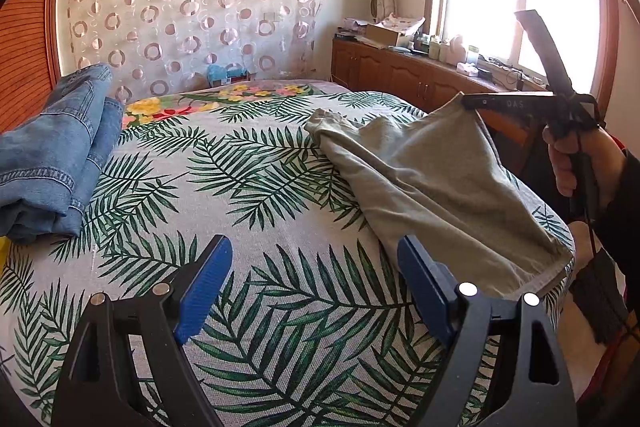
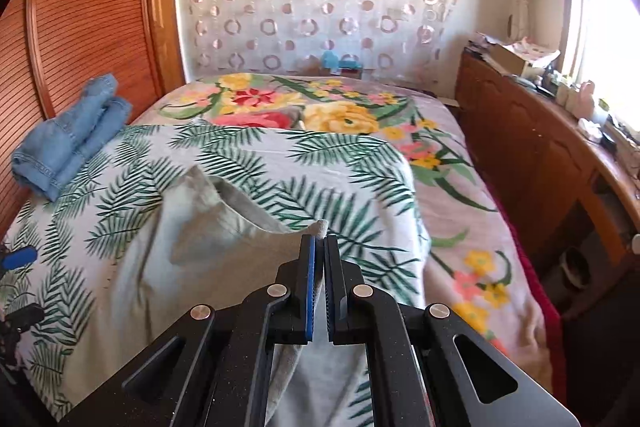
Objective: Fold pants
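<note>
Grey pants point(image 1: 444, 183) lie on the leaf-print bedspread point(image 1: 256, 187), one edge lifted at the right. My right gripper point(image 2: 320, 247) is shut on an edge of the grey pants point(image 2: 200, 247) and holds it above the bed; it also shows in the left wrist view point(image 1: 472, 101), pinching the raised corner. My left gripper point(image 1: 316, 267) is open and empty, just above the bedspread, its right finger point(image 1: 424, 283) beside the near hem of the pants. Its blue finger shows at the left edge of the right wrist view point(image 2: 18, 259).
Folded blue jeans point(image 1: 56, 155) lie at the bed's left side, also in the right wrist view point(image 2: 68, 139). A floral blanket point(image 2: 320, 111) covers the far part of the bed. A wooden cabinet point(image 2: 540, 147) with clutter runs along the right under the window. A slatted wooden panel point(image 2: 80, 27) stands at the left.
</note>
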The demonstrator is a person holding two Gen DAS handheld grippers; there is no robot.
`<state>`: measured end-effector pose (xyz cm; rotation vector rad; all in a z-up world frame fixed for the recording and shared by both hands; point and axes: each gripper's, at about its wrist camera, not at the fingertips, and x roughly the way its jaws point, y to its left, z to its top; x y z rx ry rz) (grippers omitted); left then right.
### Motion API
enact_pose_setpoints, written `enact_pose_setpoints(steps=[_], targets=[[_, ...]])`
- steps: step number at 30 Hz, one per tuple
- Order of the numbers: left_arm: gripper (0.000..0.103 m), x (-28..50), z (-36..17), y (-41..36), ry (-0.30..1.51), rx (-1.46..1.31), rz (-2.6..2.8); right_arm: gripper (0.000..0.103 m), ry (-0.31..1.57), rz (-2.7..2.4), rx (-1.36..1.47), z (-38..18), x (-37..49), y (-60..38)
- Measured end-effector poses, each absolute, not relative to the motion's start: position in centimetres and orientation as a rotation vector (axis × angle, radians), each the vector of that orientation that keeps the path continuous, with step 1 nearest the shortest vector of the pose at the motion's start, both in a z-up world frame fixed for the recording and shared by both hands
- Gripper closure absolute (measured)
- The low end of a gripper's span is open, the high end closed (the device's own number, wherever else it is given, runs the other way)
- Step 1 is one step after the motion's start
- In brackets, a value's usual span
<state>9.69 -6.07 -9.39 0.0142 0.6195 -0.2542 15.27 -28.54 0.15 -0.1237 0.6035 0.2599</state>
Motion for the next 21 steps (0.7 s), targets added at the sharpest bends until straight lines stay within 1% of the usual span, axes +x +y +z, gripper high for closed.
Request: enact_pose_setpoints(steps=[6,17,21], targets=[[0.018,9.7,-9.4,-6.1,0.621,0.014,-0.256,0.100,0.619,0.212,-0.113,-0.3,15.8,-29.2],[0.018,9.7,-9.6,-6.2,0.628,0.015,-0.258,0.100,0.720,0.166,-0.109,-2.5,18.3,-29.2],[0.018,9.7,-9.6,-6.3,0.631,0.020,-0.262,0.100,0.743,0.188,-0.077,-2.5,18.9,-29.8]])
